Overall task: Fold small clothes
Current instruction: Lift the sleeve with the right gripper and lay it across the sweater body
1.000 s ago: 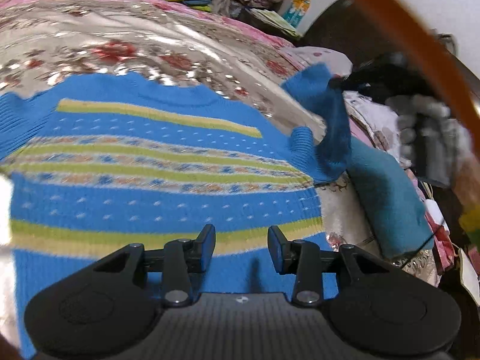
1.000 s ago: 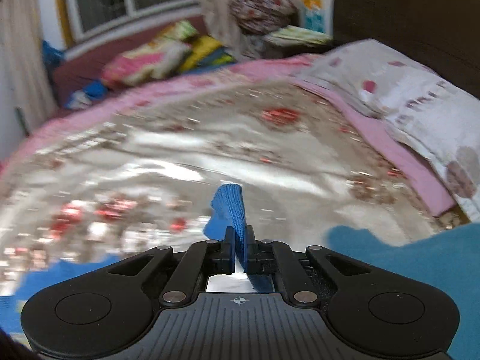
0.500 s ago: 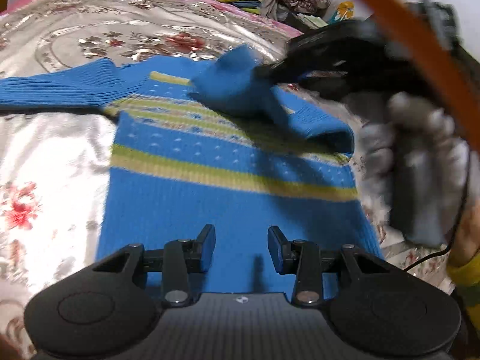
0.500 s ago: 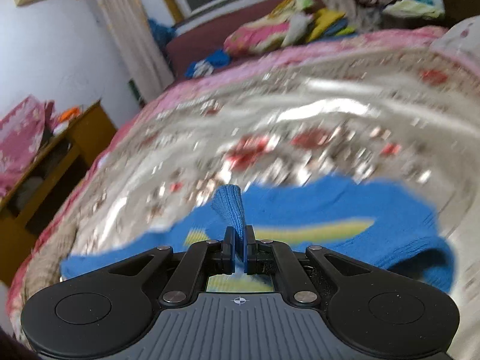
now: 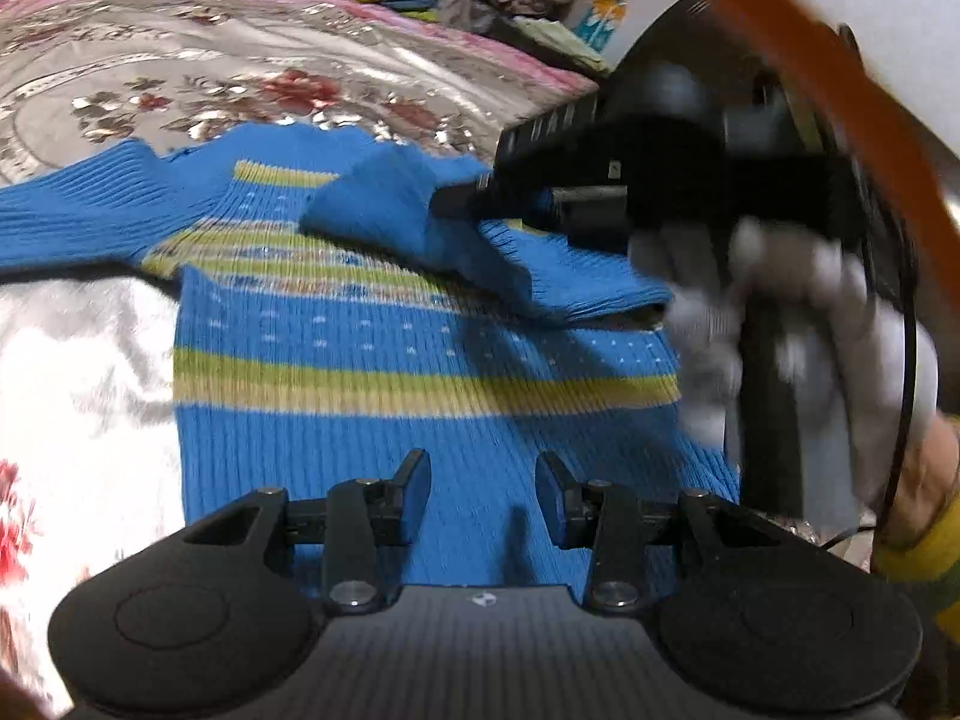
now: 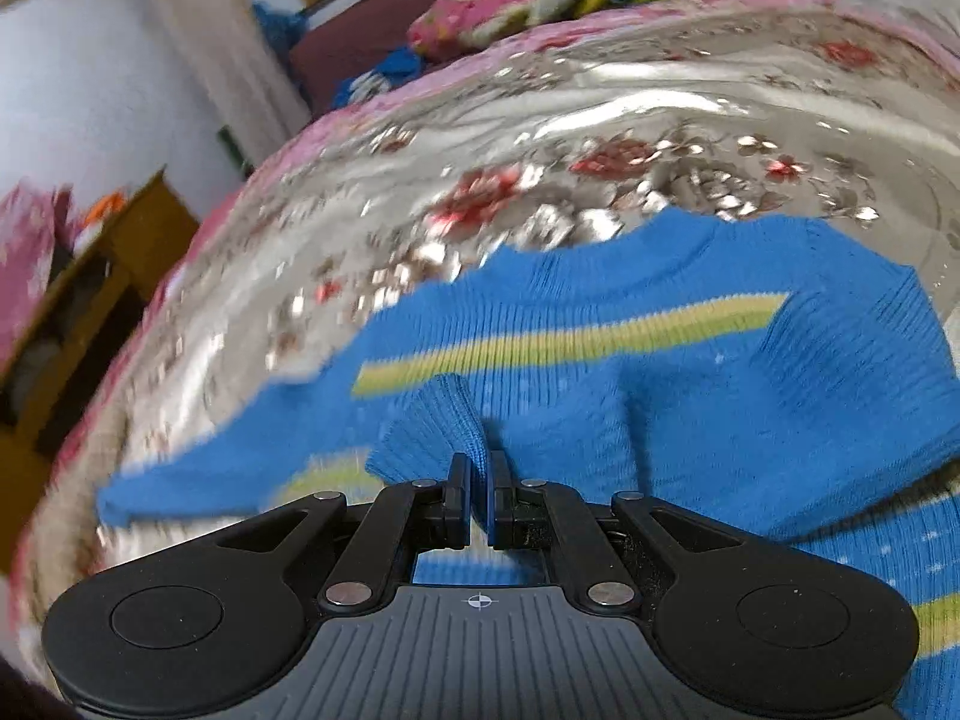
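Two views split the scene between them. The left wrist view alone shows the gloved hand [image 5: 798,324] at the right of the frame and the right gripper [image 5: 456,204] from outside, reaching in from the upper right with the cuff of a sleeve [image 5: 384,204] pinched at its tip. The right wrist view alone shows a wooden cabinet [image 6: 78,312] at the left edge and the pinch up close: the right gripper [image 6: 478,480] has its jaws clamped on the ribbed blue cuff at lower centre.

The left gripper [image 5: 483,495] stands open with nothing between its jaws, low in its frame over the sweater's hem.

The sweater [image 5: 420,408] is blue ribbed knit with yellow-green stripes and small white dots. It lies flat on a shiny floral bedspread [image 5: 180,84], one sleeve stretched to the left edge, the other folded across the chest.
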The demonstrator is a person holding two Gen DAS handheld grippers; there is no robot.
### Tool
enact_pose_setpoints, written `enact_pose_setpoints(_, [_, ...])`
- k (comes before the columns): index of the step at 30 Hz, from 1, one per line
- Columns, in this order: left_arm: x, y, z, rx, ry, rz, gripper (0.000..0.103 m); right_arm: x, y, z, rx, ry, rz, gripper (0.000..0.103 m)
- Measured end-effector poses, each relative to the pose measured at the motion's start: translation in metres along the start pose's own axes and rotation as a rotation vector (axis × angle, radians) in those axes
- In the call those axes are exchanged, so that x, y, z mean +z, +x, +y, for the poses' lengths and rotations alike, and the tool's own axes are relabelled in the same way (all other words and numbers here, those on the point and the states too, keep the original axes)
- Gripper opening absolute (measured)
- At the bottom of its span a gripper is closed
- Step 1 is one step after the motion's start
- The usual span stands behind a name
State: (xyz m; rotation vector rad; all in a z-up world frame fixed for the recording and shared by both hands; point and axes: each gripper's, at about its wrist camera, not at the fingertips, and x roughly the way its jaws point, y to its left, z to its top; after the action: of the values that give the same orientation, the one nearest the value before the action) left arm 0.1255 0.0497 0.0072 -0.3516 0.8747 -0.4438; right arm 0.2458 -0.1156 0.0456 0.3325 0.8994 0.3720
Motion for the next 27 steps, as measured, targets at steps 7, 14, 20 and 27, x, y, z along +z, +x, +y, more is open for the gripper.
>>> enact_pose_setpoints(7, [0.005, -0.012, 0.023, -0.024, -0.023, -0.013, 0.044, 0.026, 0.009, 0.025, 0.049, 0.079, -0.095, 0.004])
enact_pose_setpoints(14, [0.002, -0.016, 0.029, 0.001, -0.043, -0.028, 0.043, -0.004, 0.045, 0.063, 0.022, -0.069, 0.025, 0.007])
enact_pose_setpoints(20, [0.001, -0.014, 0.029, 0.007, -0.039, -0.028, 0.044, -0.013, 0.024, 0.049, 0.048, -0.050, 0.072, 0.017])
enact_pose_setpoints(27, [0.000, -0.014, 0.026, 0.029, -0.033, -0.036, 0.044, -0.028, -0.052, -0.008, -0.054, -0.026, -0.026, 0.022])
